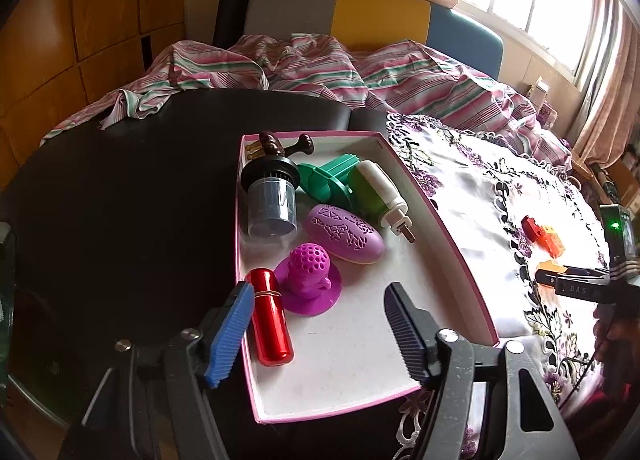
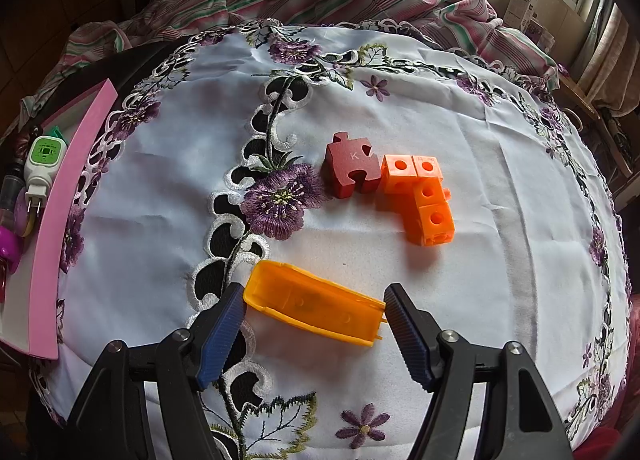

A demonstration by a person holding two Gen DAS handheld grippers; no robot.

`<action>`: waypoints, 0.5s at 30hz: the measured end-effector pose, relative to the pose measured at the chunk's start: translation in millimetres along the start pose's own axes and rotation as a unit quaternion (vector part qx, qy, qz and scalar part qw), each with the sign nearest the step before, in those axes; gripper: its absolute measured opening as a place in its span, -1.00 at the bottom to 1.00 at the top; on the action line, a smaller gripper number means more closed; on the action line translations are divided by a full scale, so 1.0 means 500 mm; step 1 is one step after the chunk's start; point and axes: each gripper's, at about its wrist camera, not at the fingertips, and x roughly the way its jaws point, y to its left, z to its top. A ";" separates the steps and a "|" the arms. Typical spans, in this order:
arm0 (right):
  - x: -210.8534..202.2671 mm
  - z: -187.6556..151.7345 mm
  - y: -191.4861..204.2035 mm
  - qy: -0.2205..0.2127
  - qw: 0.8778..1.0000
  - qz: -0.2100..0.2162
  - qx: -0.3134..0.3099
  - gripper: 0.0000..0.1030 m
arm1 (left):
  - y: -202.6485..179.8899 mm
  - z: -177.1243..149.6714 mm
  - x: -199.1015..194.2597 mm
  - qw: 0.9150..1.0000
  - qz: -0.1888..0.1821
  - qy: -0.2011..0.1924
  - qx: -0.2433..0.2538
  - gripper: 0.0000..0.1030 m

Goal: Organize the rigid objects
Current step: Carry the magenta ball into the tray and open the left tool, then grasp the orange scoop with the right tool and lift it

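Nearest me, the left gripper (image 1: 320, 334) hangs with its jaws apart and empty over the pink-rimmed tray (image 1: 448, 228), the red metal cylinder (image 1: 270, 316) lying loose against the tray's near left wall. Right of the tray on the embroidered cloth (image 2: 160, 188), the right gripper (image 2: 314, 334) brackets the orange case (image 2: 316, 310); whether it grips I cannot tell. Beyond lie the dark red puzzle block (image 2: 352, 168) marked "K" and orange cubes (image 2: 428, 196), open cloth around them

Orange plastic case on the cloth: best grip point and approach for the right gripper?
Grip the orange case across its two ends, from above. It lies flat and lengthwise between the right gripper fingers, which already bracket it; probably just close. The open-edged long sides look flimsier.
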 end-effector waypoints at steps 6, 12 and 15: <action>0.000 0.000 0.001 -0.001 1.000 0.000 -0.002 0.40 | -0.001 -0.002 -0.008 1.000 -0.002 -0.006 0.001 0.37; -0.013 0.001 0.005 -0.015 1.000 0.012 -0.002 0.40 | 0.002 -0.001 -0.020 1.000 -0.004 -0.014 0.001 0.37; -0.020 0.000 0.017 -0.021 1.000 0.020 -0.010 0.40 | 0.005 -0.001 -0.023 1.000 -0.006 -0.015 -0.001 0.37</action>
